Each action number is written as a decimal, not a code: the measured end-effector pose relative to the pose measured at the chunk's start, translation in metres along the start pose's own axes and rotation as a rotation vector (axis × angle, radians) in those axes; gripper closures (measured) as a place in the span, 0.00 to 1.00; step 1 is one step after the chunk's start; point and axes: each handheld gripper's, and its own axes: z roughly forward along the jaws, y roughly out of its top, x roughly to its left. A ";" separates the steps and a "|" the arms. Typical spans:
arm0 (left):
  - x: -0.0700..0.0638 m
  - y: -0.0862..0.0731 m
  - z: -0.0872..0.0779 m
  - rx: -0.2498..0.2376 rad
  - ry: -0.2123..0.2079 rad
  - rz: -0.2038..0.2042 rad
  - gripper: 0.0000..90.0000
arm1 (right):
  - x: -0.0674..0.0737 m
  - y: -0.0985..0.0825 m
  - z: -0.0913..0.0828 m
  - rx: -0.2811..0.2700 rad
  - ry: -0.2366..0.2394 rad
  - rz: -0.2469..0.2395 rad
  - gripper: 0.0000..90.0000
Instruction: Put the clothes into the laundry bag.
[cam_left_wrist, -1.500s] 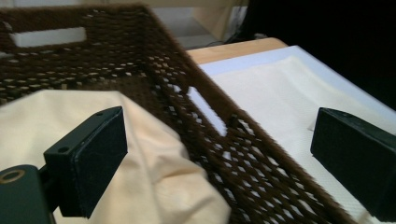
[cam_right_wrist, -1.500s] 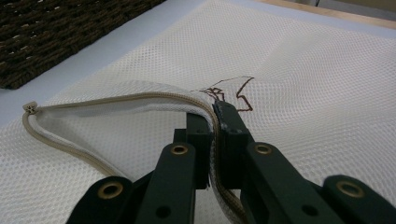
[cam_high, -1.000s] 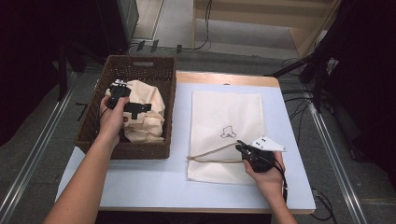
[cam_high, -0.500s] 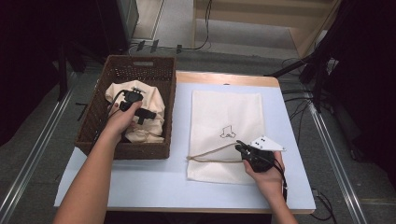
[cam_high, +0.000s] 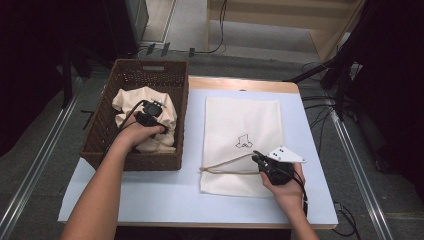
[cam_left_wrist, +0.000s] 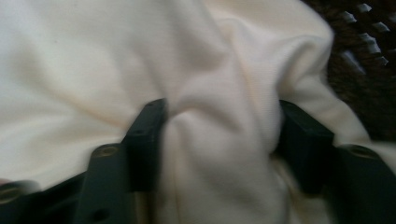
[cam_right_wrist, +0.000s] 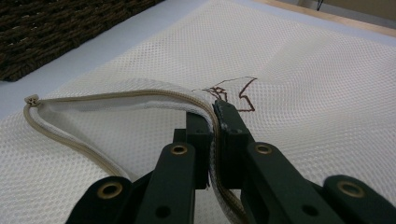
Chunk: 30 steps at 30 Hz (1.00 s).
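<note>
Cloth (cam_high: 142, 117): one cream bundle, crumpled, lying inside the basket (cam_high: 150, 75) toward its near half. In the left gripper view a thick fold of this cloth (cam_left_wrist: 219, 140) stands between the two black jaws, which have just been closing and sit about half open with both pads against the fabric. The left gripper (cam_high: 150, 111) points down into the basket from above the bundle.

Mesh bag (cam_high: 245, 125): one white laundry bag with a small dark printed mark, flat on the worktop (cam_high: 150, 200) to the right of the basket, its zippered mouth toward the near edge. The zipper edge (cam_right_wrist: 116, 95) is lifted into an arch, leaving the mouth partly open. The right gripper (cam_high: 262, 161) is fully closed on that upper zipper edge, near the bag's near right corner; the right gripper view shows the tape clamped between the jaws (cam_right_wrist: 215, 121).

Basket: one dark woven rectangular unit, at the left edge of the worktop, overhanging it slightly. Grippers: two, one per hand, well apart.
</note>
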 end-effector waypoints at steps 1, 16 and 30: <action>0.001 0.001 -0.001 0.006 0.011 0.002 0.54 | 0.000 0.000 0.000 -0.002 0.001 -0.003 0.95; 0.022 0.005 -0.060 -0.074 -0.721 -0.095 0.82 | 0.000 0.001 0.000 -0.029 -0.011 -0.007 0.96; 0.073 -0.018 -0.021 0.076 -0.074 -0.343 0.04 | 0.001 0.001 0.001 -0.036 -0.004 -0.007 0.96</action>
